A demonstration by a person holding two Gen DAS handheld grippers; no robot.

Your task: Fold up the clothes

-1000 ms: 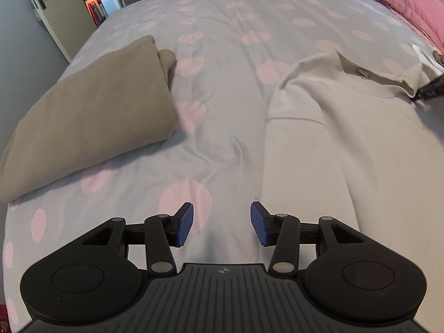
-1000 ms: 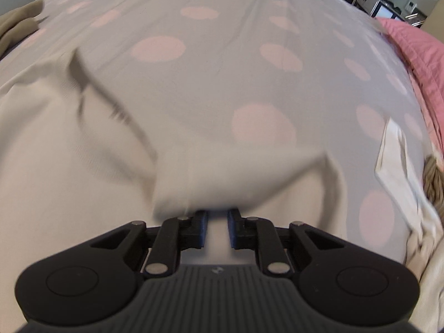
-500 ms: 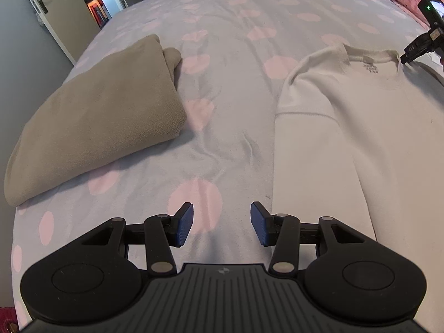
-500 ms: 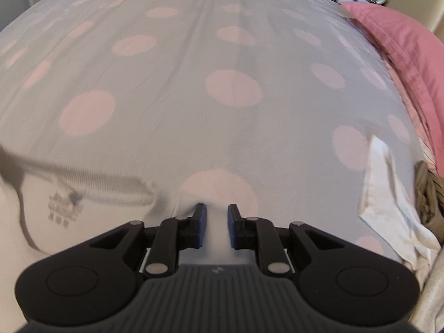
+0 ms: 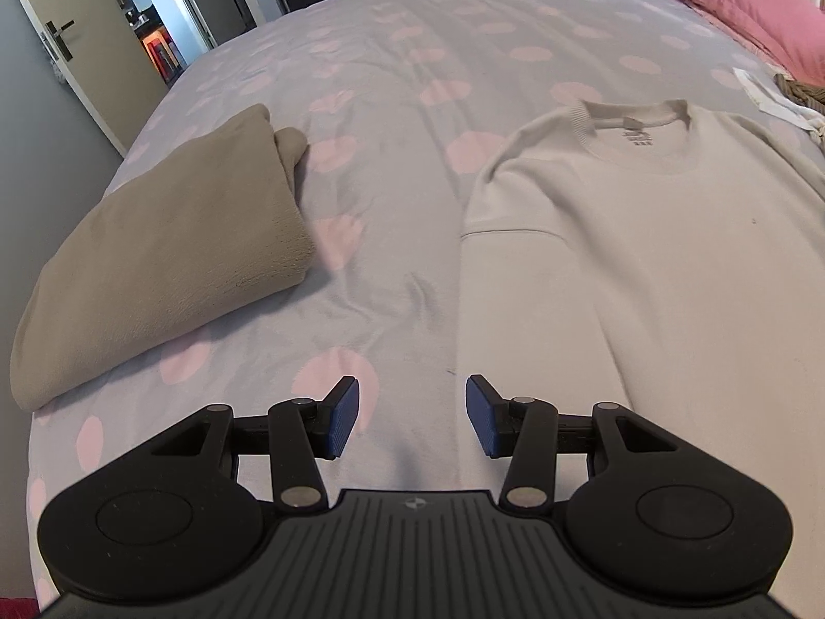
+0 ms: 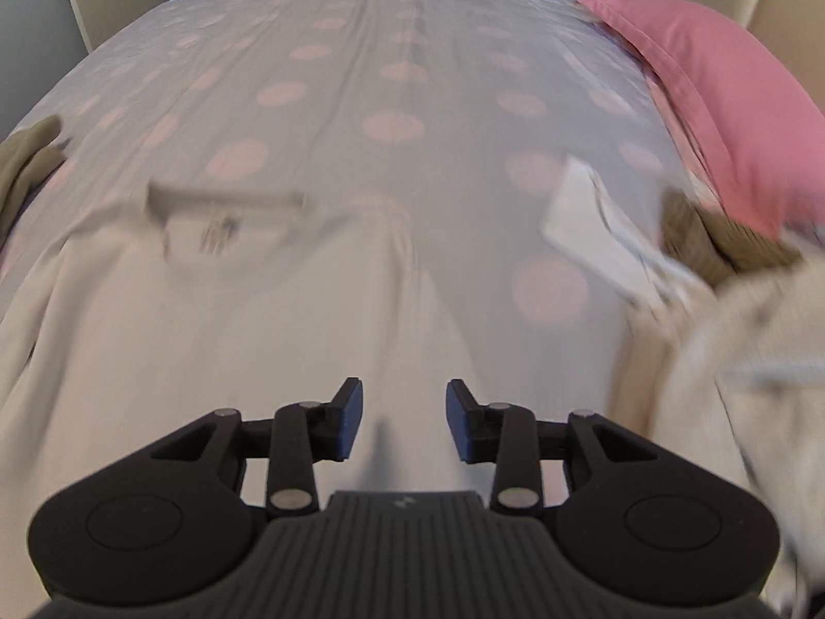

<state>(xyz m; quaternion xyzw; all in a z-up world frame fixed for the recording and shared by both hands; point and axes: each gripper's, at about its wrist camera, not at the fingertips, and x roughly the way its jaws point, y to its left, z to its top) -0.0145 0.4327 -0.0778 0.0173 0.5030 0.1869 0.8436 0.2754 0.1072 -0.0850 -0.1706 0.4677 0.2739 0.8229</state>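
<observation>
A white sweatshirt [image 5: 644, 237] lies spread flat on the bed, collar away from me; it also shows, blurred, in the right wrist view [image 6: 216, 309]. My left gripper [image 5: 411, 415] is open and empty, low over the sheet just left of the sweatshirt's left side. My right gripper [image 6: 403, 420] is open and empty above the sweatshirt's body, near its right side. A folded tan garment [image 5: 165, 268] lies to the left on the bed.
The bed has a grey sheet with pink dots [image 5: 392, 103]. A pink pillow [image 6: 722, 93] lies at the right, also in the left wrist view [image 5: 732, 5]. A pile of white and tan clothes [image 6: 722, 278] sits at the right edge. A door [image 5: 67, 51] stands far left.
My right gripper let go of the sweatshirt's shoulder, opened and drew back. The sweatshirt's collar now lies flat. My left gripper stayed open and rose slightly.
</observation>
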